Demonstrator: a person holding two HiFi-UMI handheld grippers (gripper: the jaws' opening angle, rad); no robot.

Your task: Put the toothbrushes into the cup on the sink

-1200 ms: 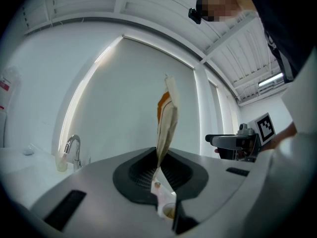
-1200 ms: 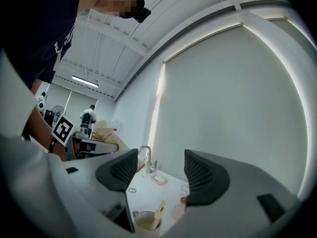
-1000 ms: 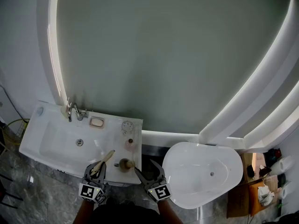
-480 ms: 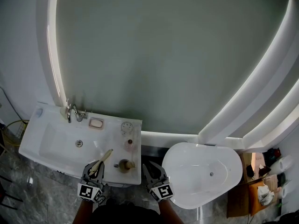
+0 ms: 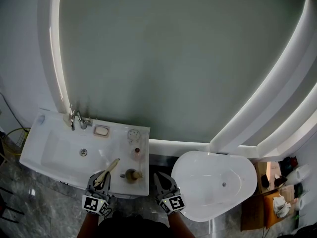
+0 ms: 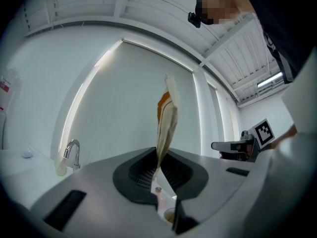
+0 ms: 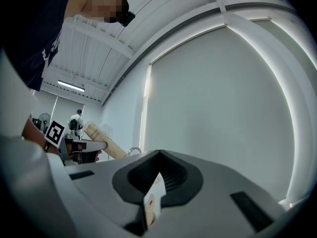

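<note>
My left gripper (image 5: 102,178) is shut on a beige packaged toothbrush (image 5: 110,168) that slants up and to the right over the front of the white sink (image 5: 54,152). In the left gripper view the toothbrush (image 6: 166,123) stands up from between the jaws. A brown cup (image 5: 132,174) sits on the sink's right front corner, just right of the toothbrush tip. My right gripper (image 5: 163,179) hovers off the sink's right edge, shut, with nothing between its jaws. The right gripper view shows the left gripper (image 7: 79,146) holding the toothbrush (image 7: 105,142).
A chrome faucet (image 5: 79,119) stands at the sink's back, with a soap dish (image 5: 102,130), a round item (image 5: 134,133) and a small bottle (image 5: 137,151) on the counter. A white oval tub (image 5: 215,182) lies to the right. Cartons (image 5: 270,202) sit at the far right.
The right gripper's jaws went from wide open to shut, and it drew back slightly from the cup. The left gripper and toothbrush stayed put.
</note>
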